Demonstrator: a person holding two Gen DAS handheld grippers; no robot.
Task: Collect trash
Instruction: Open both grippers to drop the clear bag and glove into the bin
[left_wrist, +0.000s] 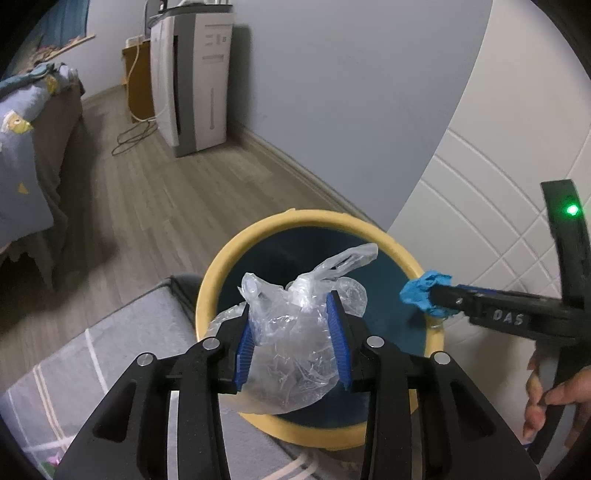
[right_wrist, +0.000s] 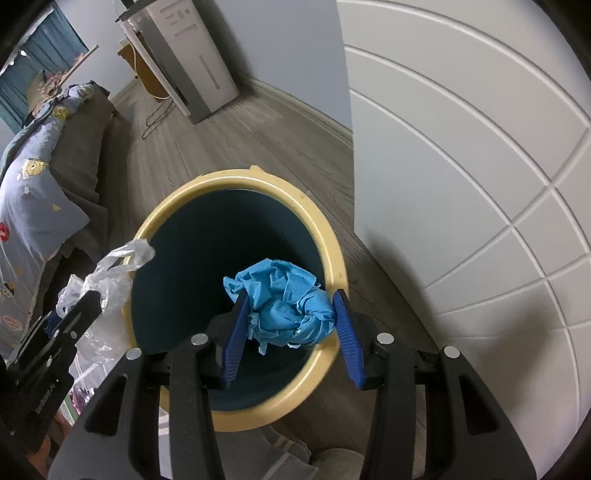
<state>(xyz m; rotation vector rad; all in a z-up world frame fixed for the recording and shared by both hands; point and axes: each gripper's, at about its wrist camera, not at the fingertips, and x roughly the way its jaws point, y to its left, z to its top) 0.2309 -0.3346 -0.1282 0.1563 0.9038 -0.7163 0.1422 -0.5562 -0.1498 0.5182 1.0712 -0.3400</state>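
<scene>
We find the left gripper (left_wrist: 293, 317) clamped on a crumpled clear plastic bag (left_wrist: 291, 343), its blue ribbed pads (left_wrist: 338, 339) pressing the film on both sides. The bag hangs over the near half of the bin (left_wrist: 229, 258), a round pail with a pale yellow rim and dark teal interior, standing on the wood-look floor (left_wrist: 184, 206). The bag's long axis runs roughly along the fingers; its knotted handles point away from the camera, toward the far rim.

The right gripper (right_wrist: 290, 317) pinches a wad of blue paper (right_wrist: 284, 306) between its pads (right_wrist: 345, 343). The wad sits above the bin's (right_wrist: 229, 177) opening, toward the right-hand rim. It is balled up, so we note no clear long axis.

Writing: the left view shows raised letters reading "DAS" on the side of the right gripper (left_wrist: 424, 299). Markings on the white floor appliance (left_wrist: 207, 74) are too small to read, as is the lettering on the left gripper's (right_wrist: 79, 310) body in the right view.

Only the left view shows the hand (left_wrist: 554, 398) on the right tool, a green light (left_wrist: 572, 210) on it, and the grey rug (left_wrist: 110, 369) beside the bin. Only the right view shows the bin's full rim and the plastic bag (right_wrist: 107, 280) from the side, at the left rim. Both show the bedding (right_wrist: 33, 192) and the white panelled door (right_wrist: 461, 184).
</scene>
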